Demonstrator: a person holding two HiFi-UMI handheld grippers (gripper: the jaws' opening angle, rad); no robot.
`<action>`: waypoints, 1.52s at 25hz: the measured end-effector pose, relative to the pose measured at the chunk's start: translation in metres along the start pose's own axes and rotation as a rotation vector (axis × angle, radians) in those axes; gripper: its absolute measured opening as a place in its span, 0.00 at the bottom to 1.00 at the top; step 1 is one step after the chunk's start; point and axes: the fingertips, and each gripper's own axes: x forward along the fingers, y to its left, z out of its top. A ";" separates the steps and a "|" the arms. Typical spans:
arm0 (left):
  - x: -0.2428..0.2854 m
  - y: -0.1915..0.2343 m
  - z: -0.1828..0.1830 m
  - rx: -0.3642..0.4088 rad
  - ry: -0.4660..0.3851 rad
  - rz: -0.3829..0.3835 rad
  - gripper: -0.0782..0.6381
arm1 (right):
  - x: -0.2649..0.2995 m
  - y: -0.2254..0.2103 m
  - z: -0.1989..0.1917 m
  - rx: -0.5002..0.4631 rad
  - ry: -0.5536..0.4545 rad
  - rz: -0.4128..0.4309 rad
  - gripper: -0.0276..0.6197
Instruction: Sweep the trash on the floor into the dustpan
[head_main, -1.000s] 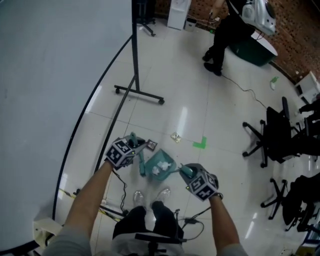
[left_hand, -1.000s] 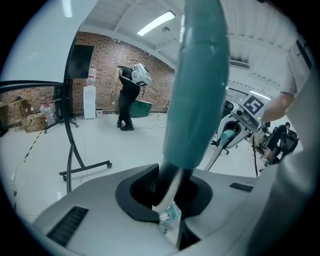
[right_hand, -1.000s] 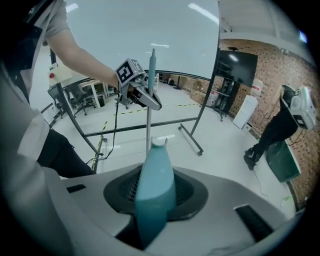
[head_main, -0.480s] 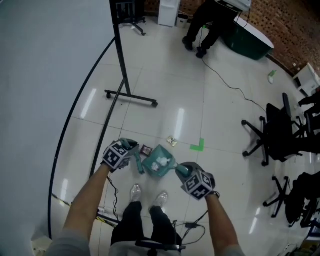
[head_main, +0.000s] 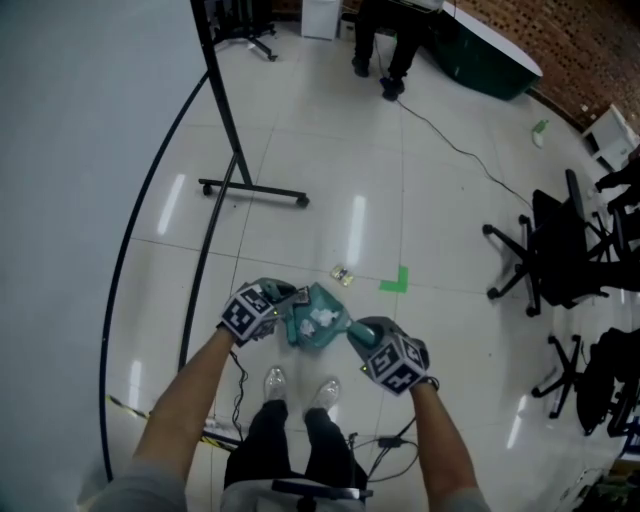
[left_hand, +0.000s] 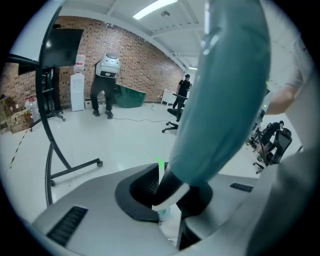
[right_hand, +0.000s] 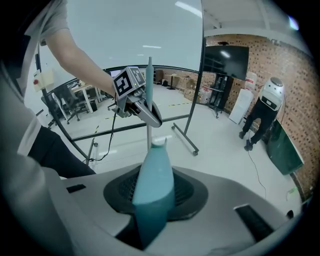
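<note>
Left gripper (head_main: 282, 306) has swung in beside dustpan (head_main: 318, 322) — jaws just eased apart slightly, brush handle (left_hand: 220, 100) pinched between; right gripper (head_main: 358, 335) clamps dustpan handle (right_hand: 152, 185).

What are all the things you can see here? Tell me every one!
dustpan: one, teal, on the floor ahead of the feet
scraps: a few, white, inside the dustpan
brush: one, teal, left of the dustpan
wrapper: one, small, on the floor beyond the dustpan
tape mark: one, green, right of the wrapper
wheeled stand: one, black, farther left
office chairs: at least two, black, right edge
other person: one, dark clothes, far end
shoes: two, pale, bottom middle
left gripper: one, grey, holding the brush
right gripper: one, grey, holding the dustpan's handle
</note>
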 end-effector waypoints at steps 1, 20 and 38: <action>0.003 -0.008 0.004 0.006 -0.006 -0.024 0.16 | 0.000 -0.001 -0.001 0.003 0.002 -0.002 0.20; 0.029 -0.063 0.099 0.123 -0.030 -0.155 0.15 | -0.074 -0.044 -0.071 0.085 -0.041 -0.080 0.20; 0.123 0.019 0.146 0.207 0.005 -0.214 0.15 | -0.071 -0.126 -0.087 0.199 0.034 -0.227 0.20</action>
